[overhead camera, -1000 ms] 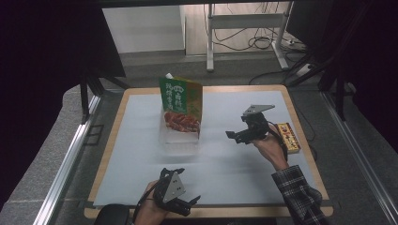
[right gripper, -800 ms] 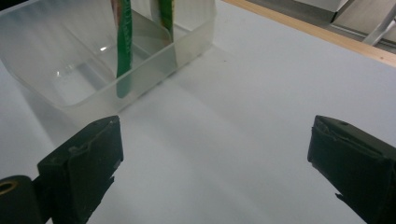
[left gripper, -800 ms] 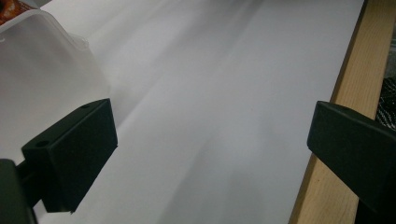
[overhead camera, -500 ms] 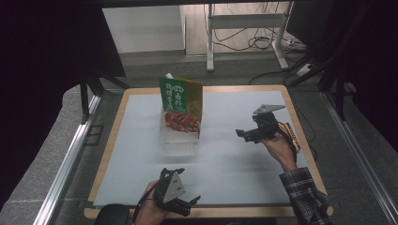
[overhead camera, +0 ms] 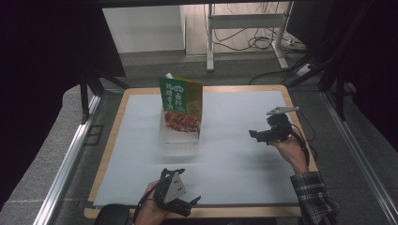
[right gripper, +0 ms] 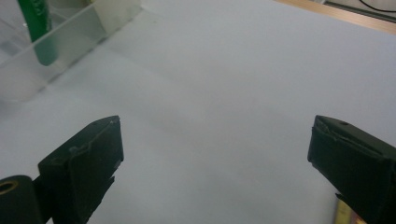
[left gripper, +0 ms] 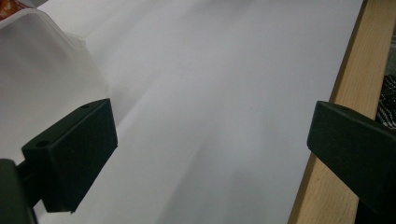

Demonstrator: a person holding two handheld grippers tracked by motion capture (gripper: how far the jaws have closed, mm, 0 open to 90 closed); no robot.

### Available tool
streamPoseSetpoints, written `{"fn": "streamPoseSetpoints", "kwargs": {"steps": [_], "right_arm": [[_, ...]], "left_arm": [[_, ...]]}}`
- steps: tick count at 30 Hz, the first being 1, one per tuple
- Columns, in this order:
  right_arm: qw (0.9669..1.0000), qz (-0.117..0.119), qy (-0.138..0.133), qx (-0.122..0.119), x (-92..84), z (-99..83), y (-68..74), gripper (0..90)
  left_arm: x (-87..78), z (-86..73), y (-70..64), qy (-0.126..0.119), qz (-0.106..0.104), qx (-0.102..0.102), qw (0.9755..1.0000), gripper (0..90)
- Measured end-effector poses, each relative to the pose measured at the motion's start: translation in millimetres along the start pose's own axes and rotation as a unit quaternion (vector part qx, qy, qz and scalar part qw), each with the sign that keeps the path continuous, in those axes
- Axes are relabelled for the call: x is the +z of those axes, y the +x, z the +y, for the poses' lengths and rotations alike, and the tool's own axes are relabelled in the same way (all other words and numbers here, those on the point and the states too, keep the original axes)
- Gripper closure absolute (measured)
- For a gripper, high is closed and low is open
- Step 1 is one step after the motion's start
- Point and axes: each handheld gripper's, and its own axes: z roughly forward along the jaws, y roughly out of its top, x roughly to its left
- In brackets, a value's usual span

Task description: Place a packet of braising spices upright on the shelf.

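Since a second earlier, the right gripper [overhead camera: 257,135] had drawn back toward the table's right edge, away from the pouch, covering the small box that had lain beside it. Nearest the person, the left gripper [overhead camera: 187,206] rested at the front edge of the white mat [overhead camera: 234,164], jaws spread wide and empty. The right gripper's jaws were also wide apart, holding nothing. Farther off, the green pouch [overhead camera: 180,105] stood upright in a clear container [overhead camera: 178,140], well apart from both grippers.
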Motion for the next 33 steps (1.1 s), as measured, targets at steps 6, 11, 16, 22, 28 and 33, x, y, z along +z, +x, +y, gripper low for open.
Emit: {"fn": "streamPoseSetpoints", "kwargs": {"steps": [6,11,16,22,28,33], "right_arm": [[0.9995,-0.021,0.005,0.021,-9.0,-8.4,-15.9,3.0],[0.9983,-0.042,0.011,0.038,-14.2,-15.9,-30.6,2.8],[0.9959,-0.066,0.025,0.056,-17.5,-23.3,-42.7,2.6],[0.9916,-0.103,0.037,0.069,-17.1,-30.7,-52.9,3.9],[0.9871,-0.136,0.049,0.069,-14.6,-37.6,-60.5,7.1],[0.9843,-0.151,0.062,0.068,-8.9,-43.1,-64.5,9.0]], "left_arm": [[0.2,0.0,0.0,0.002,0.0,0.001,1.0,1.4],[0.5,0.0,-0.2,0.002,0.0,0.002,1.0,1.4],[0.5,-0.1,-0.3,0.003,0.0,0.002,1.0,1.4],[0.7,-0.1,-0.5,0.003,0.0,0.003,1.0,1.4],[0.9,-0.1,-0.6,0.005,-0.001,0.005,1.0,1.5],[1.1,0.1,-1.0,0.006,0.0,0.008,0.9999,1.5]]}}
